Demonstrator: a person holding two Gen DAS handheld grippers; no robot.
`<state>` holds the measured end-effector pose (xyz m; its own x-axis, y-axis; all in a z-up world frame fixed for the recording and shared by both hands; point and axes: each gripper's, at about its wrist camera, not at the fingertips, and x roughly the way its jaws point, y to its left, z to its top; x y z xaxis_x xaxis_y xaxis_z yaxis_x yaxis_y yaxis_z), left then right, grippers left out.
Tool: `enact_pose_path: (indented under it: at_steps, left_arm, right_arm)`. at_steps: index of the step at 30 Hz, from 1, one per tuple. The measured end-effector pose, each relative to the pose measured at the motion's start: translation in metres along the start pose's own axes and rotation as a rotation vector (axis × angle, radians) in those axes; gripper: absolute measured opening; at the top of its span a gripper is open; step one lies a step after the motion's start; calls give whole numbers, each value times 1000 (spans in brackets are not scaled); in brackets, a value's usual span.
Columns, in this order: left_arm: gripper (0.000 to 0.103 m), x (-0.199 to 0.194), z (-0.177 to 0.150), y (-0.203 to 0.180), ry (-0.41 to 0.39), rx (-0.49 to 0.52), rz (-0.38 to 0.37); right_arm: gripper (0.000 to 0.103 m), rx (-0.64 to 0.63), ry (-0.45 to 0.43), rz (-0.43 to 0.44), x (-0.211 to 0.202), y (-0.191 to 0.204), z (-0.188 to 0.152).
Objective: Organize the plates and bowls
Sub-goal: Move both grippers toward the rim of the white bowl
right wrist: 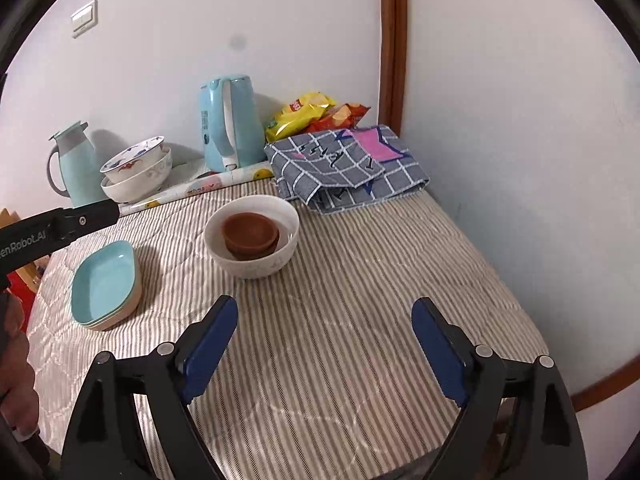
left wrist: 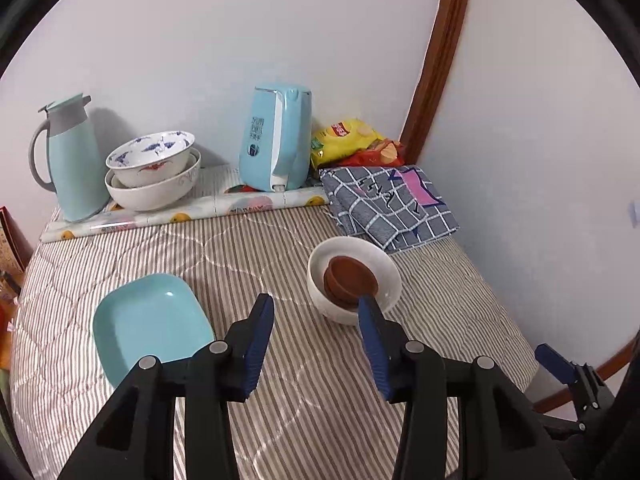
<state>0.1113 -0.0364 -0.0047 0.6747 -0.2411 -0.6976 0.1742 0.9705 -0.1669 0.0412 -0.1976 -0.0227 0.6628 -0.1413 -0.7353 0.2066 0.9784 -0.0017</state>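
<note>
**Both grippers empty above nested bowls and stacked plates**

While the left gripper (left wrist: 316,312) hangs low over the striped tabletop (left wrist: 280,248), its fingers (left wrist: 260,332) stand moderately apart with nothing between them. Seen from the left wrist, the right-hand finger overlaps the near rim of the white bowl (left wrist: 384,276), though whether it touches cannot be told. Inside that bowl sit the brown bowls (left wrist: 350,280), apparently two, nested to save room. Just left of the fingers lies the teal plate (left wrist: 148,324). Against the back wall, two patterned bowls (left wrist: 154,172) are also nested, standing between a thermos jug (left wrist: 68,160) and a blue kettle (left wrist: 276,144). One folded checked cloth (left wrist: 390,204) and two snack bags (left wrist: 352,140) fill the corner.

From the right wrist, the right gripper (right wrist: 324,328) has its fingers (right wrist: 212,340) spread wide over bare tabletop (right wrist: 360,280), holding nothing and well apart from every dish. Here the teal plate (right wrist: 104,284) proves to be the top of a stack, seemingly three with a beige one lowest. The white bowl (right wrist: 252,236) with the brown bowls (right wrist: 250,234) stands between that stack and the cloth (right wrist: 344,168). Like with like appears largely grouped; five bowls count in all.
</note>
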Motion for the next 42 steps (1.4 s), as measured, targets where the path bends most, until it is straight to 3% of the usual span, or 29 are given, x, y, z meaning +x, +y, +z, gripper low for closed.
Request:
enact_pose_path:
  at_steps: [12, 27, 30, 34, 42]
  left_arm:
    - [42, 5, -4, -2, 35, 18, 21]
    - [42, 53, 17, 10, 97, -25, 57]
    - [42, 67, 17, 14, 123, -41, 60]
    - [42, 87, 17, 17, 163, -64, 55]
    - [42, 127, 24, 13, 224, -76, 47]
  right_arm:
    - [88, 53, 9, 12, -5, -5, 2]
    - [88, 12, 46, 63, 36, 3, 38]
    - [86, -7, 57, 68, 53, 4, 44]
    - [74, -6, 90, 73, 78, 2, 52]
    - [67, 4, 139, 129, 123, 3, 65]
